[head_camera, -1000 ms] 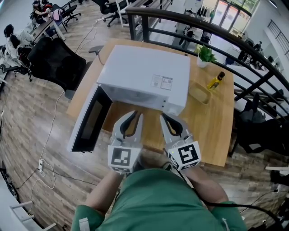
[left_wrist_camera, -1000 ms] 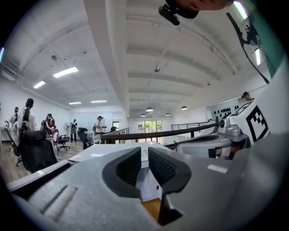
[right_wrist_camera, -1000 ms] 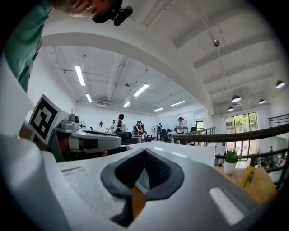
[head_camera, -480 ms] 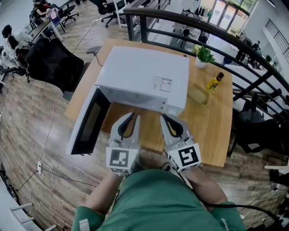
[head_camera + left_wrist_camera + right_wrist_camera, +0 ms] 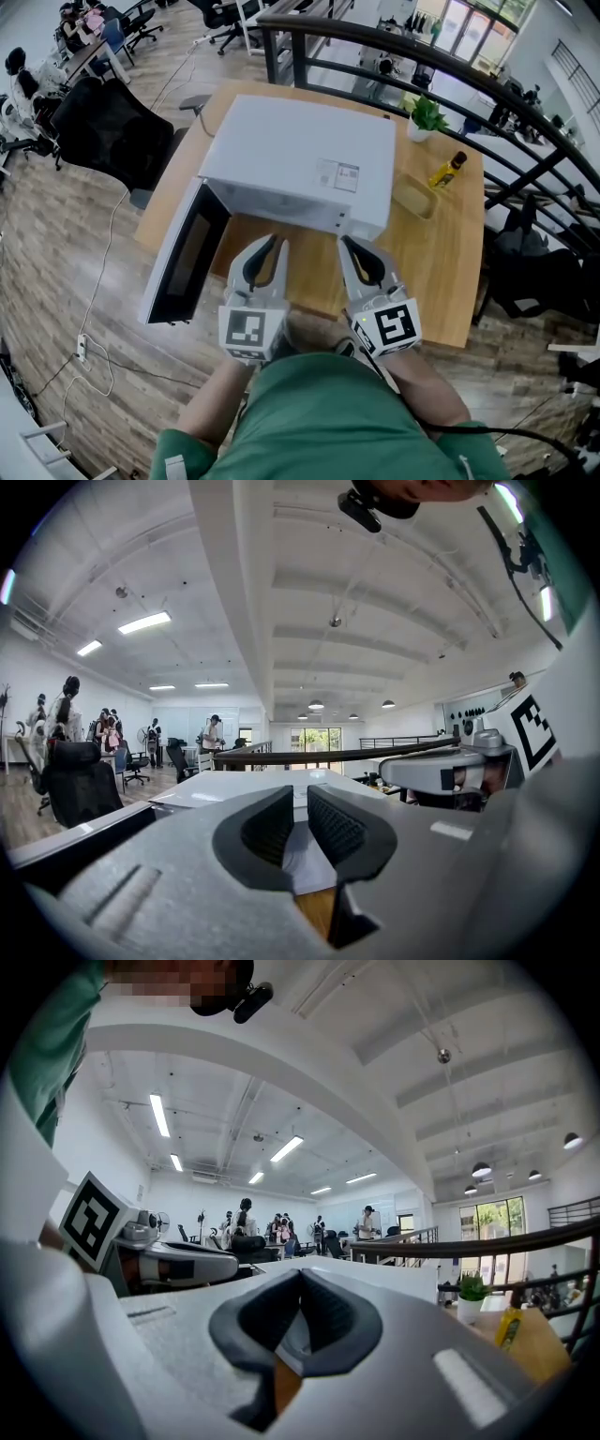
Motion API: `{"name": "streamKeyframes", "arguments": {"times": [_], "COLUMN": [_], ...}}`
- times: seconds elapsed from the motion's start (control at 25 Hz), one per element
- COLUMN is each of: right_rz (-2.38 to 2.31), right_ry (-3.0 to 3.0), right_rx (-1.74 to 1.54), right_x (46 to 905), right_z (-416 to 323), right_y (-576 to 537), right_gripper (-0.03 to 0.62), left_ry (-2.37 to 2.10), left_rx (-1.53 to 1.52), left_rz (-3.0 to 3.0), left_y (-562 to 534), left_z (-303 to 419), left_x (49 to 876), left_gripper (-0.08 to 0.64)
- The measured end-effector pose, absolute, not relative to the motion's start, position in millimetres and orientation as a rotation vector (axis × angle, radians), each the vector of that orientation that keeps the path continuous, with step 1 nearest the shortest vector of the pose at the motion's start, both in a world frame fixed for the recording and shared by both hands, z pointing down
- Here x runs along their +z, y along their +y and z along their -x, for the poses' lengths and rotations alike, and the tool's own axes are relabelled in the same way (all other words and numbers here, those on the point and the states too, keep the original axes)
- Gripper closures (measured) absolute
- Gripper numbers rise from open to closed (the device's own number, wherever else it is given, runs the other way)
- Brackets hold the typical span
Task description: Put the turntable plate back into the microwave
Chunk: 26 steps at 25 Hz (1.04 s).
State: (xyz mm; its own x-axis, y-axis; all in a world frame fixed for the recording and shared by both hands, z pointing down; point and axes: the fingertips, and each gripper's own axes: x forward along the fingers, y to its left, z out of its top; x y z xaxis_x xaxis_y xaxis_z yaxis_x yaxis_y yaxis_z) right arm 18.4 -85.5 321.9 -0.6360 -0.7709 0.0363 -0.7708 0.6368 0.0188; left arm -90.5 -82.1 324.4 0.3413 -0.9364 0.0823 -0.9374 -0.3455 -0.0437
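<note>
**At the table's near edge, both grippers level and empty, with no plate in sight**

Closest to the person, the left gripper [image 5: 270,242] and the right gripper [image 5: 352,243] sat side by side, pointing level at the microwave [image 5: 300,155]. My read was a ready stance squared up to the open front. The left one's jaws stood a narrow slit apart, with only the microwave top showing through the gap. The right one's were pressed tip to tip with nothing pinched between them. So neither one carried anything.

And the turntable plate? No view showed it. It wasn't in either grip, and it wasn't on any bare part of the table [image 5: 441,272]. The cavity was hidden under the microwave's own top, so I couldn't tell whether the plate was already inside.

Just past the grippers, the door [image 5: 186,255] hung wide open to the left, likely left that way to keep the cavity reachable.

Beyond the microwave's right side lay a shallow clear tray [image 5: 413,197], and it looked empty. Further back stood a bottle [image 5: 448,170] of yellow liquid with a dark cap. A white pot [image 5: 423,130] sat at the far corner, holding a small green plant.
</note>
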Motion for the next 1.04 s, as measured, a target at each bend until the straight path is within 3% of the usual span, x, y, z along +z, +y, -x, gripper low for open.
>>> {"name": "streamKeyframes", "arguments": {"times": [1.04], "right_rz": [-1.354], "right_ry": [-2.776], "right_rx": [-0.002], "right_x": [327.1], "right_z": [-4.0], "right_y": [-98.3], "right_gripper": [0.589], "left_ry": [-1.756], "left_rx": [0.167], "left_rz": [-2.562], "left_y": [-100.5], "left_z": [107.3], "left_x": [338.2], "left_gripper": [0.505]}}
